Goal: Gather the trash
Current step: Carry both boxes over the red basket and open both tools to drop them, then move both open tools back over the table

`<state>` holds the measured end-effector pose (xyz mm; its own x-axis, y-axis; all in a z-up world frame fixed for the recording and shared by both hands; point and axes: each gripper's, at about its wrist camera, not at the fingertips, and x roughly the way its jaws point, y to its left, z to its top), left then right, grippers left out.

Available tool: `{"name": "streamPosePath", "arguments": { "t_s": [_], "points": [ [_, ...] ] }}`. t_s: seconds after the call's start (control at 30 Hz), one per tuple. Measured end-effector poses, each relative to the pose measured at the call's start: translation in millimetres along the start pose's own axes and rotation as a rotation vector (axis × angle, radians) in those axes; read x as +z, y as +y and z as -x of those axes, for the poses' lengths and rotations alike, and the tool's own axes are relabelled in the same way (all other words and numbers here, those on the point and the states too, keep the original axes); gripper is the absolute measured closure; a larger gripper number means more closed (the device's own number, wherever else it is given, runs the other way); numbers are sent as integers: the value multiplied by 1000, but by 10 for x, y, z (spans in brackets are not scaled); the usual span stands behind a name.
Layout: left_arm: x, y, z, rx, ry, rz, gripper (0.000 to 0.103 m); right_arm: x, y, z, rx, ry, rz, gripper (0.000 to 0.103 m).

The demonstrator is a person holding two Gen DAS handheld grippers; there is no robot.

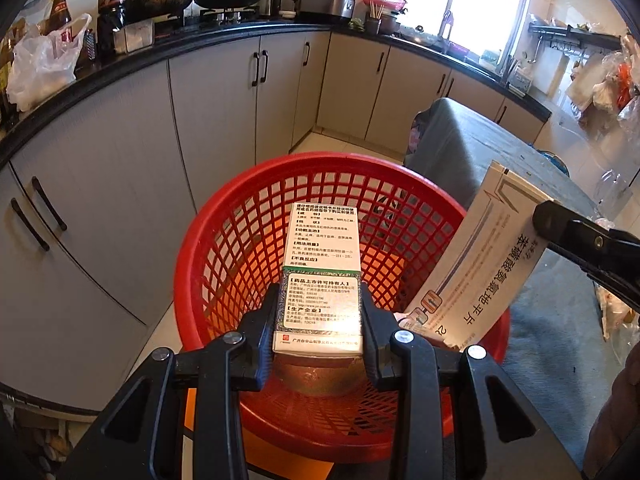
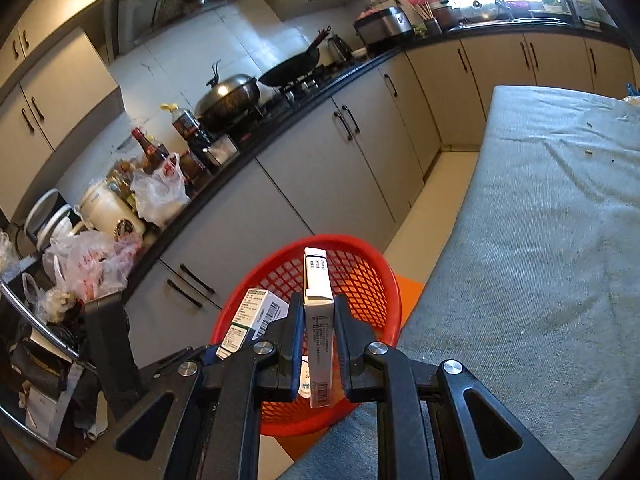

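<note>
Right gripper (image 2: 318,344), jaws clamped on the narrow sides of a slim white carton (image 2: 318,320) held on edge above the red mesh basket (image 2: 360,268). To the left, a second carton (image 2: 256,316) with green stripe and barcode, held by the left gripper (image 2: 224,354). At right, a table (image 2: 540,240) under grey cloth. Behind, grey cabinets (image 2: 320,168), a dark counter carrying woks, bottles and plastic bags.
</note>
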<state>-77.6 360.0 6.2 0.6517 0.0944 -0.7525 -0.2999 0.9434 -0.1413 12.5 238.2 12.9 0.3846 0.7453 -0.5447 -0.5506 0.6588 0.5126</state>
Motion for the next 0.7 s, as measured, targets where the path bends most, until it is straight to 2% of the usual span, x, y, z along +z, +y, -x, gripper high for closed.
{"name": "streamPosePath", "arguments": {
  "t_s": [0.3, 0.33, 0.47, 0.7],
  "points": [
    [-7, -31, -67, 14, 16, -5, 68, -62, -81, -71, -21, 39, -15, 85],
    [-15, -34, -68, 11, 18, -3, 68, -63, -86, -55, -24, 34, -15, 81],
    [-16, -43, -41, 12, 9, -2, 54, -60, -103, 30, -30, 8, -19, 67],
    [-23, -79, 67, 11, -11, 4, 53, -76, -122, 312, -33, -39, -20, 67]
  ]
}}
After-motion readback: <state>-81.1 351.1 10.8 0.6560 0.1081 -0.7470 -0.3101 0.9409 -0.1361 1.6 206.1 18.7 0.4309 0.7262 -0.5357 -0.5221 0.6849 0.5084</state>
